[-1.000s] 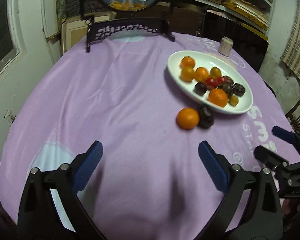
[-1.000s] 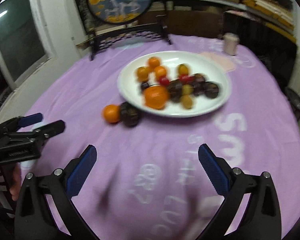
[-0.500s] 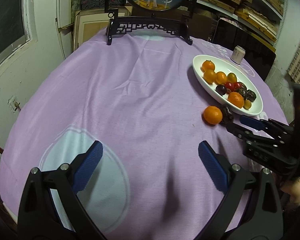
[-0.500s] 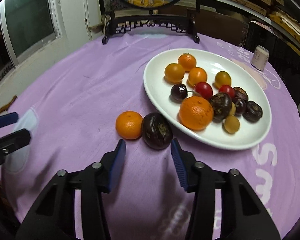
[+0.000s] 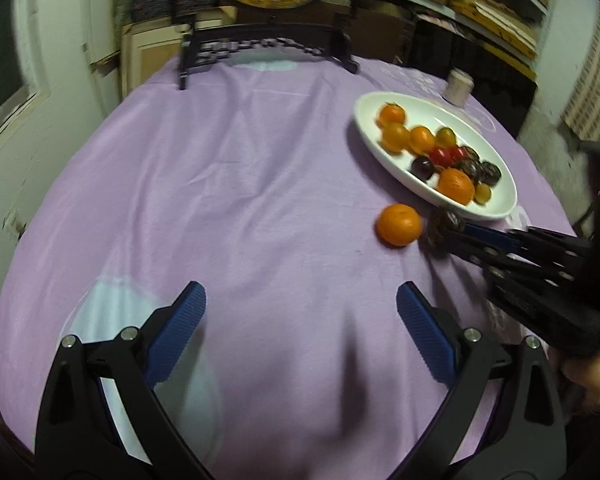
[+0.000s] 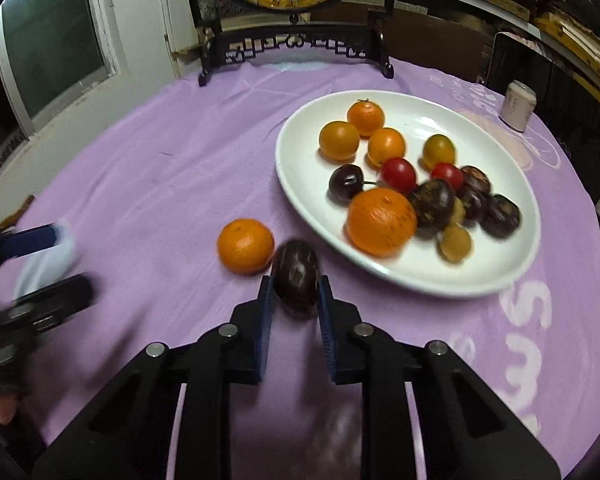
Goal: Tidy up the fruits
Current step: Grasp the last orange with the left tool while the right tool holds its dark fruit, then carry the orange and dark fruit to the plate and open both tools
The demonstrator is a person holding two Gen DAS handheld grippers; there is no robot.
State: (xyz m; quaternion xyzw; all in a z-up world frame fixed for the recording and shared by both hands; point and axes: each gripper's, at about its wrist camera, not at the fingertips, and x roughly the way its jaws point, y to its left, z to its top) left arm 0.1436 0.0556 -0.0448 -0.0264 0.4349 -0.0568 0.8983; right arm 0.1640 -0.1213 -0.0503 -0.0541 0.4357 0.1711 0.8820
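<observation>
A white oval plate (image 6: 512, 264) on the purple cloth holds several oranges, red tomatoes and dark fruits; it also shows in the left wrist view (image 5: 500, 206). A loose orange (image 6: 245, 245) lies on the cloth next to a dark brown fruit (image 6: 296, 274). My right gripper (image 6: 294, 294) is shut on the dark fruit, its blue pads on both sides. In the left wrist view the right gripper (image 5: 454, 232) reaches the dark fruit (image 5: 444, 222) beside the orange (image 5: 398, 224). My left gripper (image 5: 301, 306) is open and empty over the cloth.
A black carved stand with a round painted screen (image 6: 296, 46) stands at the table's far edge. A small pale cup (image 6: 518, 106) sits at the far right. A pale blue patch (image 5: 112, 316) marks the cloth at the front left.
My right gripper has moved forward and closed its pads on the dark fruit beside the orange. My left gripper stays open and has shifted slightly.
</observation>
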